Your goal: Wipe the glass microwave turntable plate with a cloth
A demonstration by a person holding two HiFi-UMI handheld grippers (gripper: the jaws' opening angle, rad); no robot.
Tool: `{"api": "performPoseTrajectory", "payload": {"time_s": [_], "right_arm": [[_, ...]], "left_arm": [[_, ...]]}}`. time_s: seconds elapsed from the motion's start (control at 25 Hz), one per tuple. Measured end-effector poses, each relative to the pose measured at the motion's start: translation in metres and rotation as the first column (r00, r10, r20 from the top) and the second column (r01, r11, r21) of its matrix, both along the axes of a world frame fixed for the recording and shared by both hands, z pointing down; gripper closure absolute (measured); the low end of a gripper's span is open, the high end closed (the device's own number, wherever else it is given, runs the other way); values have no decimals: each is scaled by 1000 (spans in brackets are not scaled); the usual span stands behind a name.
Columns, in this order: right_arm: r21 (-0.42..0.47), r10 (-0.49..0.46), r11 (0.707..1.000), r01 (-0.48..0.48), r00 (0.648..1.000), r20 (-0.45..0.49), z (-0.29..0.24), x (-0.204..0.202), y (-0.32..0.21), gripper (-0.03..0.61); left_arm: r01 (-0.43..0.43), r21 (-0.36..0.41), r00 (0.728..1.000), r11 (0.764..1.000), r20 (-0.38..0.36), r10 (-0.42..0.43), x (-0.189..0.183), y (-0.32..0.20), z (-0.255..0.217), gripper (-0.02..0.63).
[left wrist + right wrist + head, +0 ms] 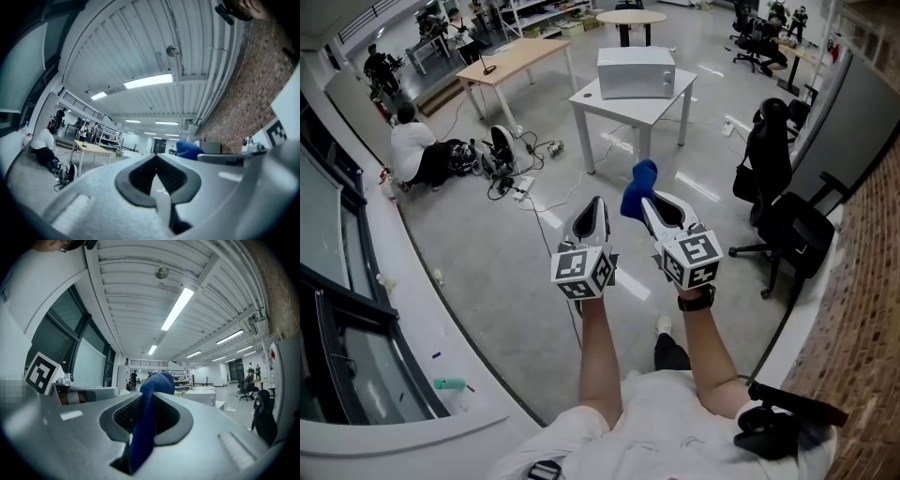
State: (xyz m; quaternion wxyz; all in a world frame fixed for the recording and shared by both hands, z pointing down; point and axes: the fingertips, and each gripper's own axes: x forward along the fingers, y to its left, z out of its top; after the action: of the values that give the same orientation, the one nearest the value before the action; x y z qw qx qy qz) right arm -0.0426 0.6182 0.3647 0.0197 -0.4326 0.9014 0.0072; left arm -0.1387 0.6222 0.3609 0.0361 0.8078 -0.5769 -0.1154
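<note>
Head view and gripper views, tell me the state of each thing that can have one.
left gripper, jaws shut, empty.
right gripper, jaws shut on the cloth.
cloth, bunched, sticking out past the jaws.
microwave, no door seen open, on the white table.

light: bright, even | source: ceiling strips [148, 80] | edges: fisheye-warped, dark | foreground: soft

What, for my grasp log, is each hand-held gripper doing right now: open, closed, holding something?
Left hand-held gripper: closed, nothing between its jaws.
Right hand-held gripper: closed on the blue cloth.
</note>
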Motion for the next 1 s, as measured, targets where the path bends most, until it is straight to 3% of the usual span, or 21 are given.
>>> {"api": "performPoseTrajectory", "payload": {"time_s": [0.12,0.24,0.32,0.56,0.84,1.0], "right_arm": [[-3,-21,1000,21,1000,14,3,-2,-30,520],[3,-29,1000,29,999,35,-7,1,-71,520],[12,-31,999,31,999,45,-17,4,-99,520],[-5,-61,998,60,996,-71,-20,14,-158,520],[24,-29,999,30,997,-67,-22,59,-217,528],[20,-1,1000,2,999,-48,-15,81,-240,528]], "left_arm": [[37,0,998,999,50,-37,-2,-30,0,612],[104,36,971,994,214,-110,-1,-68,-3,612],[120,50,956,992,265,-129,2,-94,-7,612],[117,61,953,991,275,-129,27,-158,-22,612],[102,58,958,993,263,-114,65,-218,-19,612],[110,52,948,993,294,-120,81,-242,-10,612]]}}
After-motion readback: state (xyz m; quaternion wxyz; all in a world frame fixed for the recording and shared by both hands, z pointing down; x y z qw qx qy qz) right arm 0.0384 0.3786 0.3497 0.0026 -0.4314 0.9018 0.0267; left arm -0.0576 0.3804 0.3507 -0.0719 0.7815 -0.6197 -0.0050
